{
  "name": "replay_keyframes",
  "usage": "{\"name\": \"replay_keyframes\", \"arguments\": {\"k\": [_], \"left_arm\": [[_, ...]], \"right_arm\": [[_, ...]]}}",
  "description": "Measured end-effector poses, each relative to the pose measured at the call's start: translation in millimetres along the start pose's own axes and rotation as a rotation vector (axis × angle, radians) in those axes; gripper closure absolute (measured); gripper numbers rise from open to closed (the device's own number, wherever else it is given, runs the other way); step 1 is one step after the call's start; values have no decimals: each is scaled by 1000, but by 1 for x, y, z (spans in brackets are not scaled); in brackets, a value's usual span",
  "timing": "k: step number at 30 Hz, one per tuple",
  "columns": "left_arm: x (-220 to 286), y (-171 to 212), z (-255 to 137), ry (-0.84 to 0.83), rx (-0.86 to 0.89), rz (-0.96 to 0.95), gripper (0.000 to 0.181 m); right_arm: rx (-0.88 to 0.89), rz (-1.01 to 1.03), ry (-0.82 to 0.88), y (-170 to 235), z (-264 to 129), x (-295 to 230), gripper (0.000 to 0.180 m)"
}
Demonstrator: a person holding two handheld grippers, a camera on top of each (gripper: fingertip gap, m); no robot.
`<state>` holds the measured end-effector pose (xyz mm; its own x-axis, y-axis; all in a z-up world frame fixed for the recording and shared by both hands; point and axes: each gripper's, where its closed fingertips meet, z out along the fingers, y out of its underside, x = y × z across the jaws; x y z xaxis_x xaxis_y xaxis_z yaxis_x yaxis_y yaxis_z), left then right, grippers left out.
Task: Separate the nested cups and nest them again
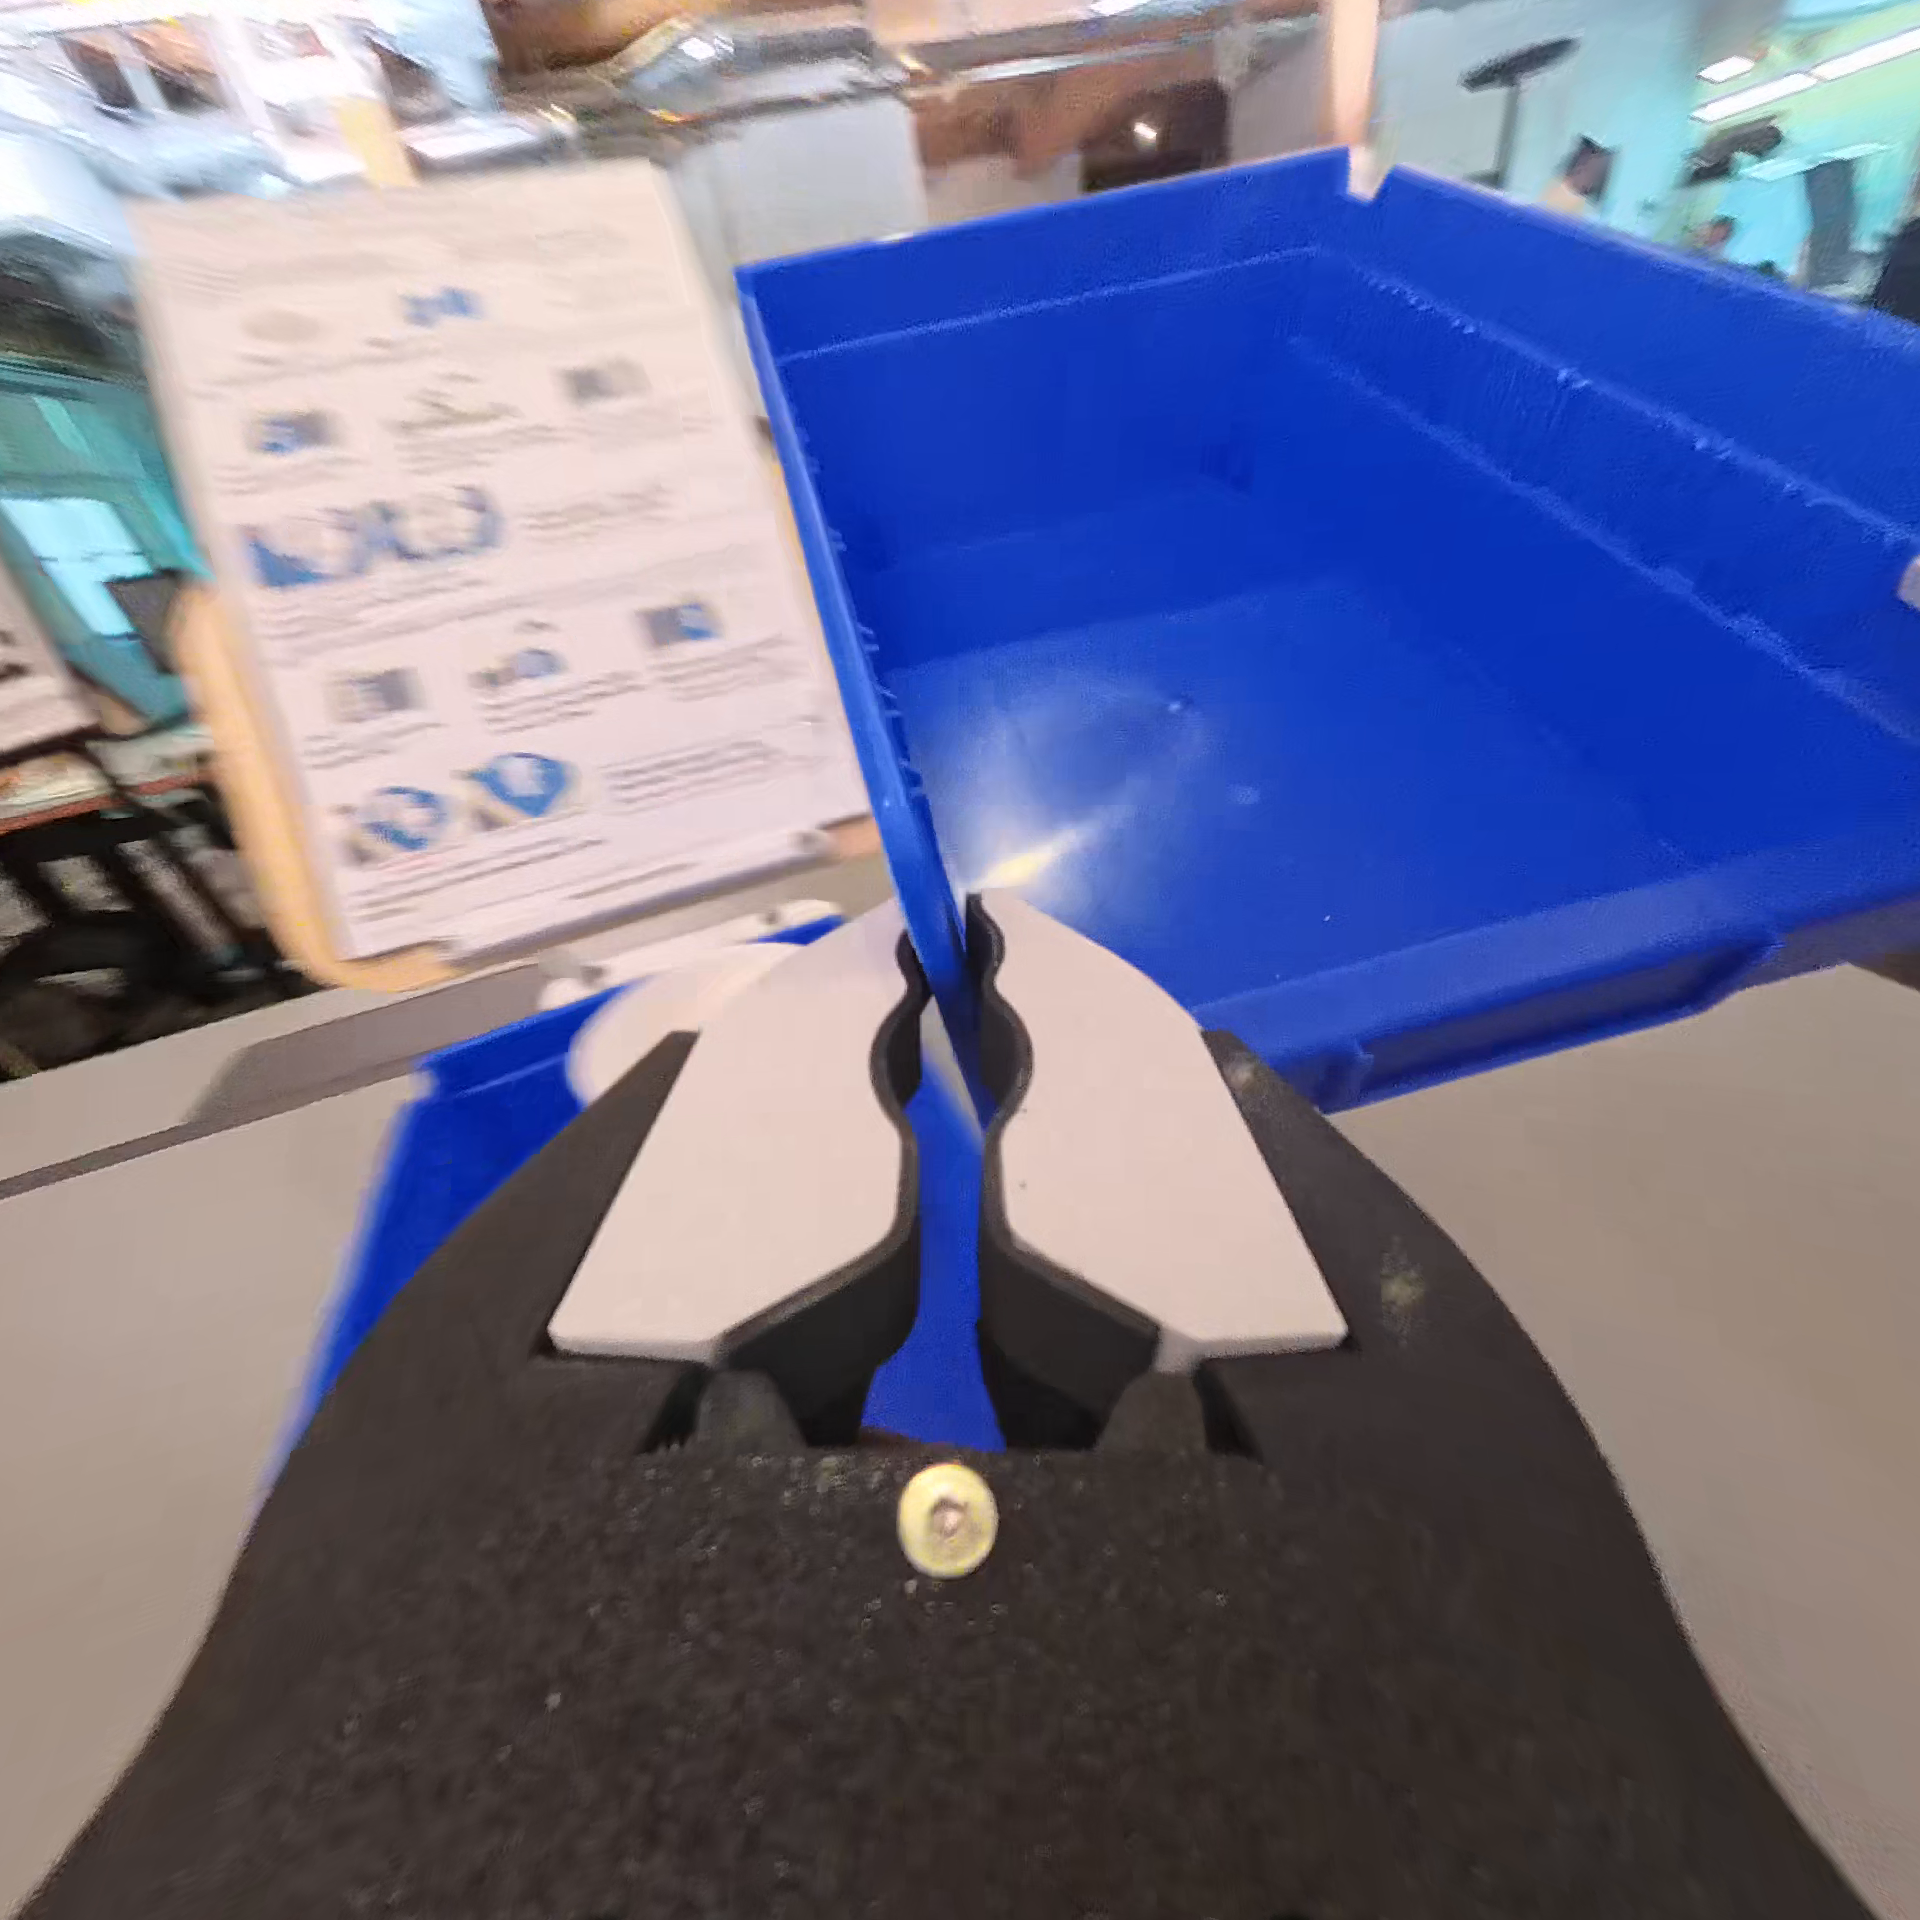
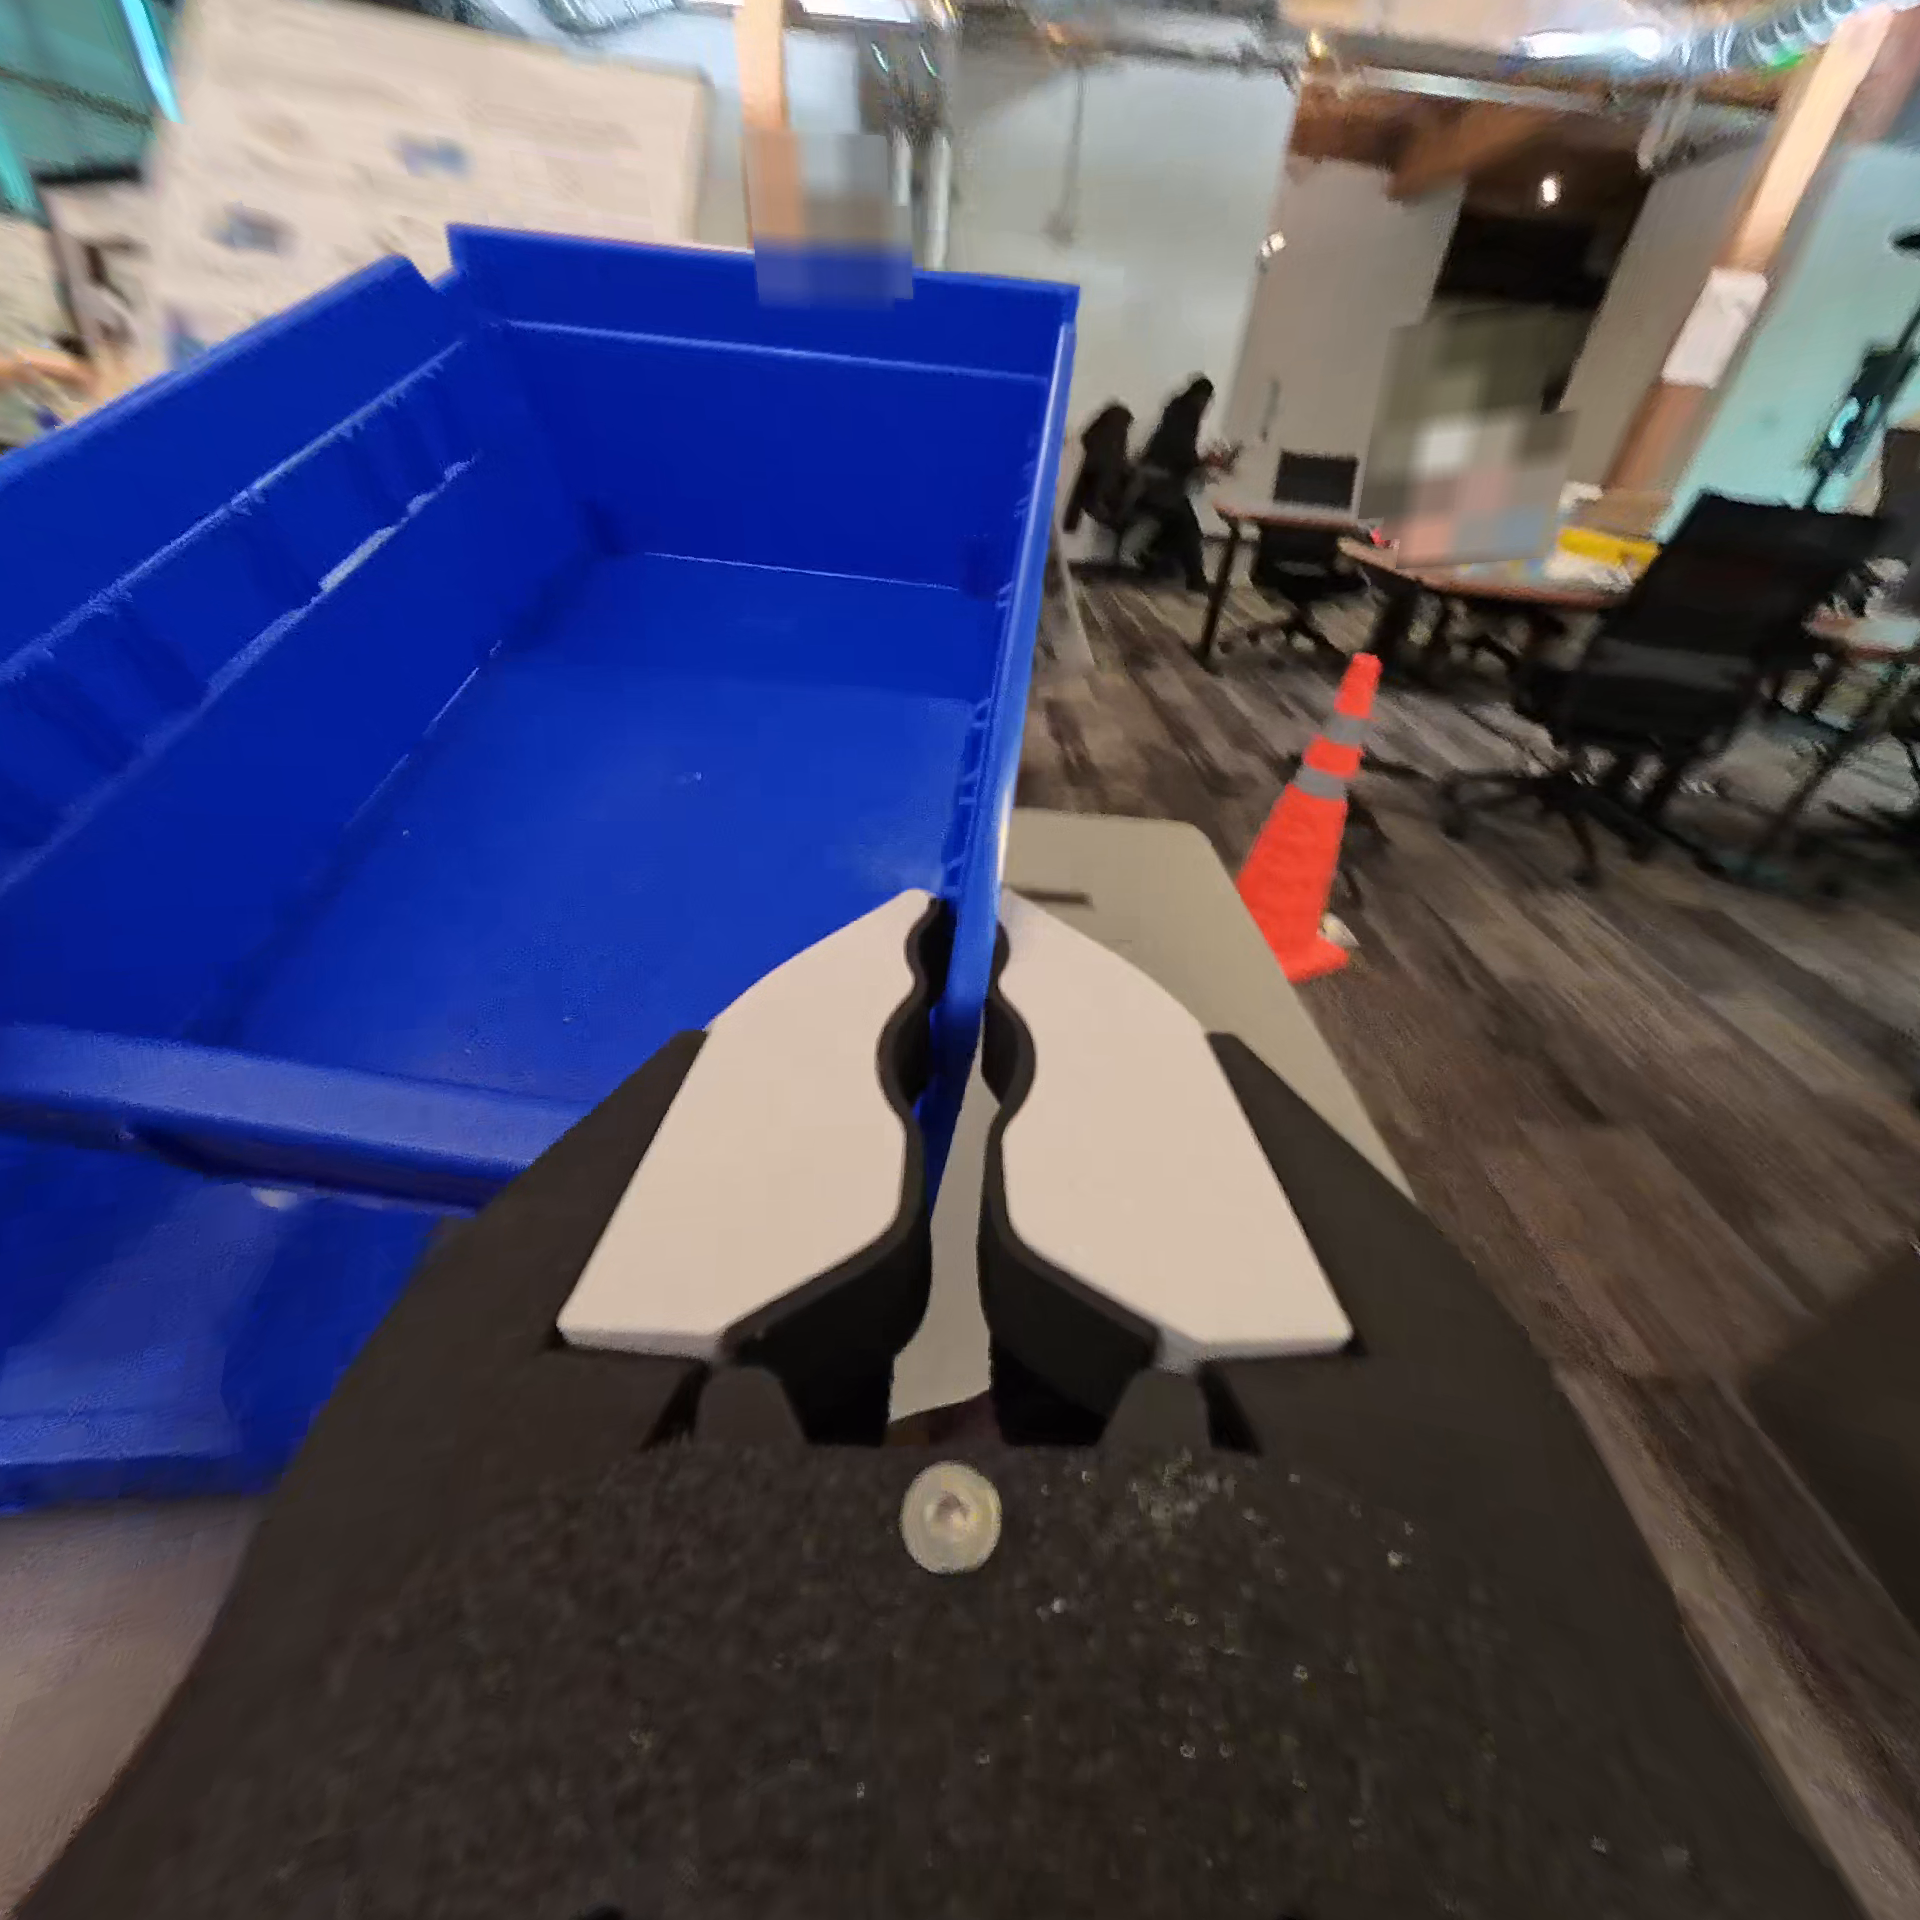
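Two grippers of mine pinch one blue bin [image 1: 1351, 623]: my left gripper [image 1: 943, 935] is closed on its left wall, my right gripper [image 2: 961, 935] on its right wall. Nothing lies inside; no cups show. A blurred printed sheet [image 1: 488, 540] stands beside it, unreadable.

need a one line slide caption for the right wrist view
Right hand-held gripper clamped on the side wall of an empty blue bin, with an orange traffic cone on the floor beyond.
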<state>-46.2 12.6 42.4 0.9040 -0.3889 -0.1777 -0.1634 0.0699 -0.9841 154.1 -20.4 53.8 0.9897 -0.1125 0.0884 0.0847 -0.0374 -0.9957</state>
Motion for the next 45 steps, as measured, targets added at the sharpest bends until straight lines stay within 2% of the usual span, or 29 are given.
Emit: {"name": "replay_keyframes", "arguments": {"k": [4, 7, 10, 15, 19, 20, 21, 22, 23, 25, 27, 28, 30, 33, 36, 40, 42, 43, 44, 45], "left_arm": [[90, 33, 46, 107, -83, 19, 175], [133, 64, 64, 139, -122, 36, 174], [158, 102, 73, 172, -211, 52, 172], [166, 146, 75, 212, -364, 50, 171], [173, 153, 69, 298, -425, 53, 162], [174, 152, 65, 319, -432, 52, 145], [171, 152, 58, 324, -447, 59, 127], [166, 151, 47, 335, -457, 71, 123], [161, 149, 32, 369, -461, 69, 123], [153, 139, -12, 501, -465, -27, 127], [125, 117, -56, 569, -436, -144, 128], [100, 108, -71, 539, -409, -172, 130], [33, 107, -85, 358, -386, -173, 130], [-77, 127, -89, 12, -371, -168, 130], [-140, 152, -82, -171, -387, -186, 123], [-162, 180, -61, -216, -421, -217, 125], [-164, 196, -49, -211, -454, -236, 129], [-160, 203, -44, -180, -471, -261, 136], [-155, 205, -41, -135, -477, -306, 160], [-155, 207, -39, -134, -482, -332, 176]], "right_arm": [[-115, 31, 9, 51, 17, 82, 176], [-163, 109, -20, 93, 32, 115, 176], [-220, 148, -42, 130, 44, 128, 176], [-360, 145, -59, 181, 54, 126, 176], [-369, 160, -36, 187, 56, 127, 176], [-383, 163, -34, 187, 56, 128, 176], [-394, 147, -15, 186, 54, 131, 171], [-394, 109, 27, 181, 48, 137, 157], [-386, 61, 65, 175, 40, 142, 146], [-350, -22, 136, 154, 18, 143, 141], [-255, -78, 173, 126, -6, 121, 140], [-205, -87, 139, 114, -14, 94, 141], [-141, -62, -10, 102, -22, 17, 141], [-166, 57, -248, 111, -24, -111, 148], [-249, 71, -354, 132, -12, -193, 141], [-337, 137, -266, 154, 21, -220, 141], [-338, 152, -228, 157, 34, -221, 151], [-330, 148, -217, 157, 38, -221, 159], [-330, 135, -185, 159, 41, -219, 173], [-325, 111, -168, 159, 43, -218, 175]]}}
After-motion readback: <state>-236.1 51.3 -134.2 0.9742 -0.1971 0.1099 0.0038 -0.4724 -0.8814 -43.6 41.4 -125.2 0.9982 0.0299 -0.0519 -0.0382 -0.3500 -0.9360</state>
